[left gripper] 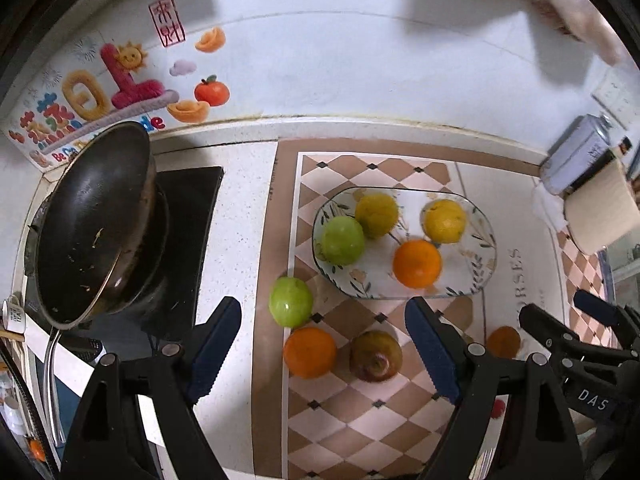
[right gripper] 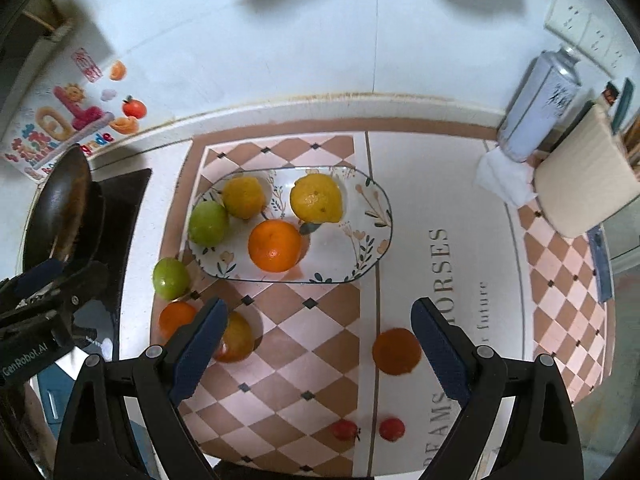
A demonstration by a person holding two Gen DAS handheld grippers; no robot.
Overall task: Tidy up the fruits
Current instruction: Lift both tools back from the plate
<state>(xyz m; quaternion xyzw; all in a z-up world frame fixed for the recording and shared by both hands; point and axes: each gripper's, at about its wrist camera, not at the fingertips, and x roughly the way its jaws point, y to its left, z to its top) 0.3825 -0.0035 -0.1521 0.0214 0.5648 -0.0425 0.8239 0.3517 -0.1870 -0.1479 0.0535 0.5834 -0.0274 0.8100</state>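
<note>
- The left gripper [left gripper: 324, 344] hangs spread wide, holding nothing, above a green apple [left gripper: 291, 301] and an orange [left gripper: 310, 352] on the mat [left gripper: 340, 420].
- The right gripper [right gripper: 320, 344] is likewise spread and empty.
- The glass plate [right gripper: 360, 248] carries four fruits.

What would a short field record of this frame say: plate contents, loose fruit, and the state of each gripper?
plate: floral glass, on the checkered mat
on plate: green apple, two yellow citrus, orange
loose on mat: second green apple, two oranges, brownish fruit, two small red fruits
left gripper: open, empty
right gripper: open, empty
beside mat: pan on stove
</note>
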